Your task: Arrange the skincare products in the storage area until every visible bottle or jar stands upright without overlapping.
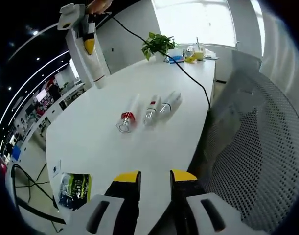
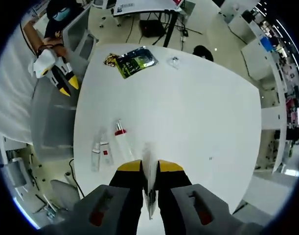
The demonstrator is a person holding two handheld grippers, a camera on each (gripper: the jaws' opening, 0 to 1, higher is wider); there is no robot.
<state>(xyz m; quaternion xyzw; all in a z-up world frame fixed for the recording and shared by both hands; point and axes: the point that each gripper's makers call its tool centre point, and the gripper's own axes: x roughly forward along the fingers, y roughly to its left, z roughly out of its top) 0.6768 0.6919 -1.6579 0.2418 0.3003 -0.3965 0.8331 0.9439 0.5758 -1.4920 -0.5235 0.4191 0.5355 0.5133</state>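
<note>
Between the right gripper's (image 2: 149, 169) jaws, a white tube (image 2: 149, 183) pinched upright above the white bench (image 2: 198, 112), left gripper (image 1: 155, 180) jaws slightly apart and holding nothing, three clear bottles (image 1: 148, 111) lying side by side mid-bench, green packet (image 2: 134, 60) near the far edge.

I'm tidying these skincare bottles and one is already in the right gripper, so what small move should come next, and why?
Probably lower the right gripper and stand its white tube-shaped bottle upright on the white table, away from the three clear bottles lying on their sides. The left gripper hangs open off the table edge.
</note>
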